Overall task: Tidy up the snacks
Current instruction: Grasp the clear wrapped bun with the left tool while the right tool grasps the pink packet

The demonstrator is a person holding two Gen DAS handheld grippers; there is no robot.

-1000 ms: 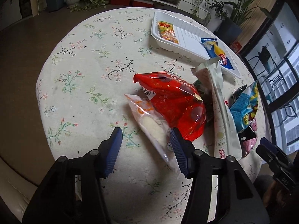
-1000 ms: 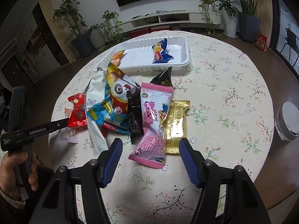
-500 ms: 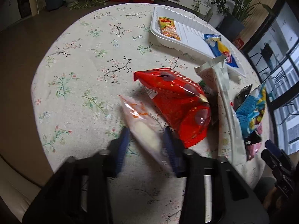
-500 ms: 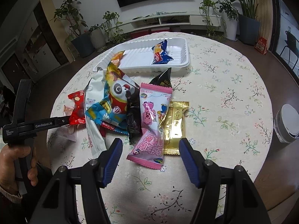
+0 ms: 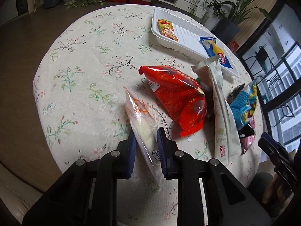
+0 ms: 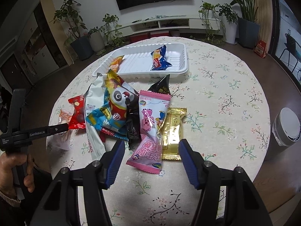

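Note:
My left gripper (image 5: 145, 133) has its jaws closing, and the pads press on a clear packet (image 5: 139, 113) with a white snack inside. The packet's far end tilts up off the floral tablecloth. A red packet (image 5: 180, 101) lies just right of it. A white tray (image 5: 190, 28) at the table's far side holds an orange packet (image 5: 167, 30) and a blue packet (image 6: 159, 60). My right gripper (image 6: 151, 145) hovers over the near end of a pink packet (image 6: 152, 124), beside a gold packet (image 6: 174, 130). Its jaws are closing slightly and the pads touch nothing.
A heap of snacks lies mid-table: a blue panda bag (image 6: 116, 105), a long white pouch (image 6: 94, 113) and a black packet (image 6: 160, 87). A white round canister (image 6: 286, 130) stands off the table's right edge. Potted plants and a low shelf line the far wall.
The left jaws have come together from wide apart onto the clear packet, and its far end has tipped up. The right gripper has stayed in place.

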